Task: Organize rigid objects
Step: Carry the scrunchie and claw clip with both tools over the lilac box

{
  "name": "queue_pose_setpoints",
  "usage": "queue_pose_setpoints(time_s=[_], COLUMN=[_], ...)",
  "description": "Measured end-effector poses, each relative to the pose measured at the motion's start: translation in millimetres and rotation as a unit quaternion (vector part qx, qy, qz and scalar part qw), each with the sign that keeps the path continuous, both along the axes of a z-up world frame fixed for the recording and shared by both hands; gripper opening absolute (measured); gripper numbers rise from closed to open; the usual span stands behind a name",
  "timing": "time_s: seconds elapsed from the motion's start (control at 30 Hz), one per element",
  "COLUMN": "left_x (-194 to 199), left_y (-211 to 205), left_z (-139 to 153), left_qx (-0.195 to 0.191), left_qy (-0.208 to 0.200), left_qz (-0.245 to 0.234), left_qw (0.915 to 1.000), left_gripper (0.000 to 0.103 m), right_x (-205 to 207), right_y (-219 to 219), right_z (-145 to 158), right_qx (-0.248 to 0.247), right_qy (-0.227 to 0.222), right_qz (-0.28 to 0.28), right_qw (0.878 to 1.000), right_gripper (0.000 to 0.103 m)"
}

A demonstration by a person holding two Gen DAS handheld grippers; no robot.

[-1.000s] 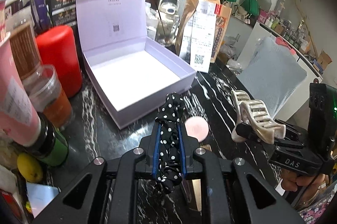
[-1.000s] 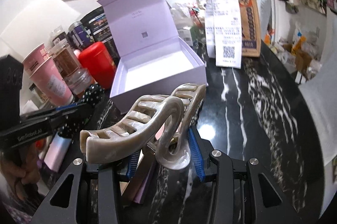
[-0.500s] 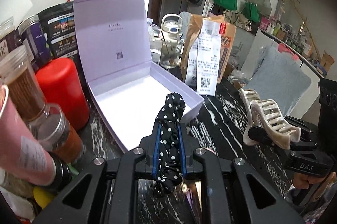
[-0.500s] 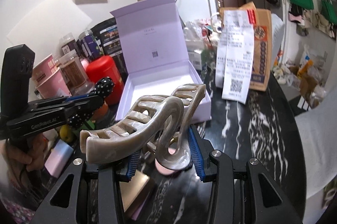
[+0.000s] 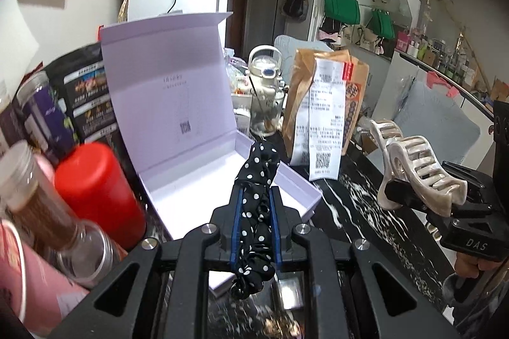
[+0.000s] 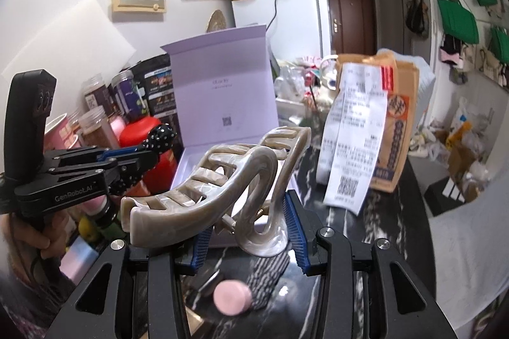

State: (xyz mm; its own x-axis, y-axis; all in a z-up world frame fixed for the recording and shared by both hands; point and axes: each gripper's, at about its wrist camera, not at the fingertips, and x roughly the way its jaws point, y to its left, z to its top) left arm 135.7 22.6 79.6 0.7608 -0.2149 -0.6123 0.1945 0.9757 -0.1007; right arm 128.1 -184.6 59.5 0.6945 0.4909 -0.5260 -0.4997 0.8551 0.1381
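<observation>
A lilac gift box (image 5: 191,180) (image 6: 219,97) stands open on the black marble table, lid upright, its white inside bare. My left gripper (image 5: 256,195) is shut on a black polka-dot scrunchie (image 5: 256,211), held in the air just in front of the box's near edge. In the right wrist view that gripper (image 6: 156,144) and scrunchie (image 6: 160,137) hover at the left. My right gripper (image 6: 246,211) is shut on a large pearly beige claw clip (image 6: 222,183), lifted off the table to the right of the box; the clip (image 5: 410,167) also shows at the right of the left wrist view.
A red canister (image 5: 95,189), jars and a pink cup (image 5: 28,275) crowd the box's left side. A brown paper bag with receipts (image 5: 324,116) and a glass jug (image 5: 265,94) stand behind it. A pink round compact (image 6: 232,297) lies on the table below my right gripper.
Both grippers have risen off the table with their objects and tilted up; the box now looks lower and nearer. The grips are unchanged.
</observation>
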Motion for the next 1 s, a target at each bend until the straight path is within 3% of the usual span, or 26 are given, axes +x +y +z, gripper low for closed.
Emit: queue_pose_setpoints(time_s=[0.57, 1.0], left_x=[78.0, 126.0], left_y=[22.8, 31.3], left_z=[-6.8, -7.4], left_qx=[0.012, 0.034], left_qy=[-0.008, -0.037], left_qz=[0.069, 0.119], left_qw=[0.9975, 0.9916], left_gripper=[0.016, 0.016], right_x=[62.0, 116.7], right_y=[30.0, 59.4], right_z=[13.6, 1.1], right_qx=[0.007, 0.007], right_qy=[-0.018, -0.003], right_qz=[0.026, 0.035], right_qw=[0.999, 0.999], right_gripper=[0.043, 0.043])
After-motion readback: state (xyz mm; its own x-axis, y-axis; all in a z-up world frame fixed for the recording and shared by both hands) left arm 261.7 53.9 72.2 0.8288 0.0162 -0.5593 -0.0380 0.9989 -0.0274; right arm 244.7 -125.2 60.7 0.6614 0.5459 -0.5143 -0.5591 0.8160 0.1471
